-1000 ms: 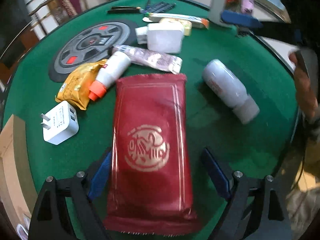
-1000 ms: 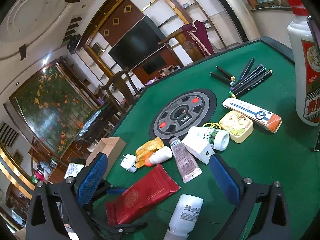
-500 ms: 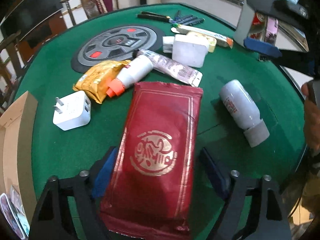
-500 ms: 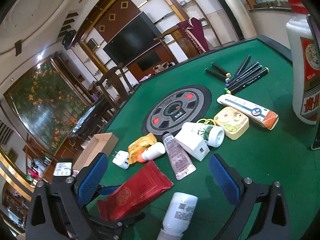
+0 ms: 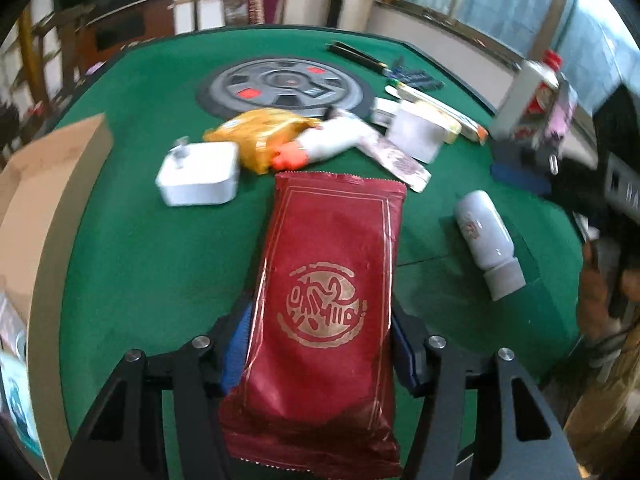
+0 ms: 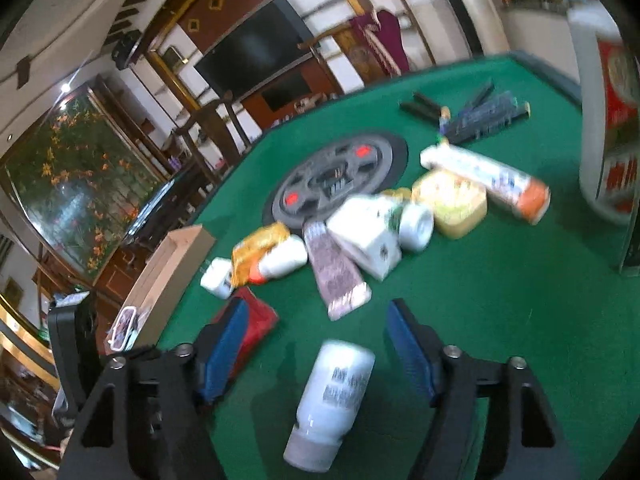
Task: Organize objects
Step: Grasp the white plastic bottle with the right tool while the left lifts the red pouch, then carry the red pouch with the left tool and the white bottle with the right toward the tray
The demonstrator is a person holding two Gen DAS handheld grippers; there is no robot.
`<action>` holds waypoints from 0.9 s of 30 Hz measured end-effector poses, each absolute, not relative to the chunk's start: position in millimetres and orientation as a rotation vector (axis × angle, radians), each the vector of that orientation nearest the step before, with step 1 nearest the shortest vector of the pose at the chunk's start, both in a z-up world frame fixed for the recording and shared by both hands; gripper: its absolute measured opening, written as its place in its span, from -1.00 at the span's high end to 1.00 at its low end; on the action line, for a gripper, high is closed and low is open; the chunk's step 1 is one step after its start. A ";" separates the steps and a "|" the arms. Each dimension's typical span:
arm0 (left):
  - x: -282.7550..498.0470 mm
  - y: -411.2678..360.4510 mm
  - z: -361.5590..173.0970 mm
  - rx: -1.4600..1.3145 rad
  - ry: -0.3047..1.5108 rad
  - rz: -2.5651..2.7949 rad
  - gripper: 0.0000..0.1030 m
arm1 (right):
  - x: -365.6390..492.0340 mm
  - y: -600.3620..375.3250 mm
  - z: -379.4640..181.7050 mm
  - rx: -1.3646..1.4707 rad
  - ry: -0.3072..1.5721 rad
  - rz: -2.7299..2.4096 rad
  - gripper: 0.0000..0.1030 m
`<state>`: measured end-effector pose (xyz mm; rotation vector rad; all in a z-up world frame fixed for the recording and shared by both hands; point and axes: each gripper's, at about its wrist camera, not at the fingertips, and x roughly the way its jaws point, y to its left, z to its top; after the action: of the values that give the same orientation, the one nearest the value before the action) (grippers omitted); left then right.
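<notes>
A long dark-red pouch (image 5: 324, 292) with a gold emblem lies lengthwise between the fingers of my left gripper (image 5: 320, 320). The jaws are closing, and both blue pads touch the pouch's sides, so they are shut on it. In the right wrist view a white bottle (image 6: 336, 392) with a grey cap lies on the green table (image 6: 500, 300), cap end towards the camera. My right gripper (image 6: 316, 308) straddles the bottle. Its jaws are closing too, but a gap shows on each side of the bottle. The same bottle (image 5: 486, 236) lies to the right of the pouch.
An open cardboard box (image 5: 48, 184) stands at the table's left edge. Beyond the pouch lie a white charger (image 5: 196, 178), a yellow packet (image 5: 260, 132), tubes, a white box (image 5: 416, 134), pens and a round grey panel (image 5: 284, 88). A tall white bottle (image 6: 600, 120) stands far right.
The left jaws narrowed onto the red pouch, and the pouch turned with the gripper relative to the charger. The right gripper sank towards the white bottle and its jaws narrowed.
</notes>
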<state>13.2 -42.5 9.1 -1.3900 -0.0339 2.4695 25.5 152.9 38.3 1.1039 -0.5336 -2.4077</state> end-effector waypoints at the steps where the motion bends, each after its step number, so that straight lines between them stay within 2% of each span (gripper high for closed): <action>1: 13.3 -48.1 9.3 -1.390 -0.062 2.474 -0.14 | 29.6 152.0 36.1 1.123 -0.531 -2.419 -0.42; 4: 15.6 -54.6 8.7 -1.378 -0.092 2.480 -0.14 | 41.6 146.7 34.6 1.144 -0.494 -2.454 -0.41; 7: 17.4 -49.8 8.0 -1.375 -0.041 2.496 -0.14 | 48.8 137.0 33.8 1.181 -0.418 -2.498 -0.39; 9: 18.7 -47.5 7.5 -1.376 -0.015 2.508 -0.15 | 47.7 131.4 29.3 1.236 -0.391 -2.483 -0.19; 14: 22.1 -51.2 6.7 -1.352 -0.026 2.517 -0.15 | 41.6 122.4 17.9 1.305 -0.312 -2.483 0.04; 17: 21.6 -52.0 6.6 -1.349 -0.035 2.515 -0.15 | 34.9 116.3 17.6 1.324 -0.237 -2.493 0.28; 21: 22.2 -52.1 6.8 -1.343 -0.035 2.517 -0.15 | 25.1 108.4 18.9 1.318 -0.162 -2.479 0.28; 27: 24.5 -49.4 6.5 -1.332 -0.012 2.531 -0.15 | 13.8 100.6 17.6 1.272 -0.182 -2.442 0.29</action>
<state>24.5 -49.4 6.5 -1.3316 -0.0121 2.5309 13.8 100.6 17.6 1.2722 -0.1820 -2.4421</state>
